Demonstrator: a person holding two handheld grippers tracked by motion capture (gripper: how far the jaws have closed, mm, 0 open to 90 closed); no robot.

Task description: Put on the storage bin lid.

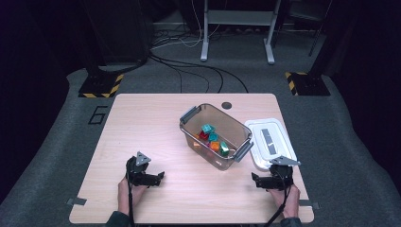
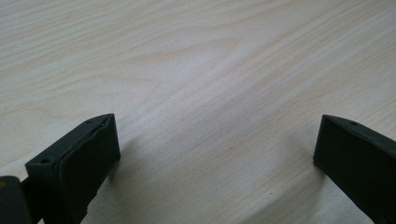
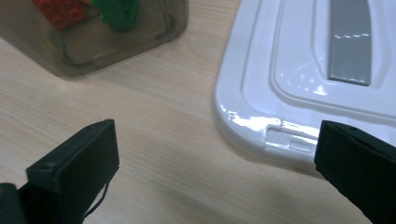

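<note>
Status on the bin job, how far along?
Done: coloured toy bricks sit in the clear plastic bin. In hand: nothing; left tongs and right tongs are open, right ones near the white lid lying beside the bin. Left: probably putting the lid on.

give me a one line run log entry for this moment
left gripper open, idle | right gripper open beside white lid | bin uncovered

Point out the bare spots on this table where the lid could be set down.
The widest bare stretch is the table's left half, from the far edge down to the left gripper. A second strip runs between the two grippers, before the clear bin. The right side is crowded: white lid beside the bin, right gripper close by.
</note>
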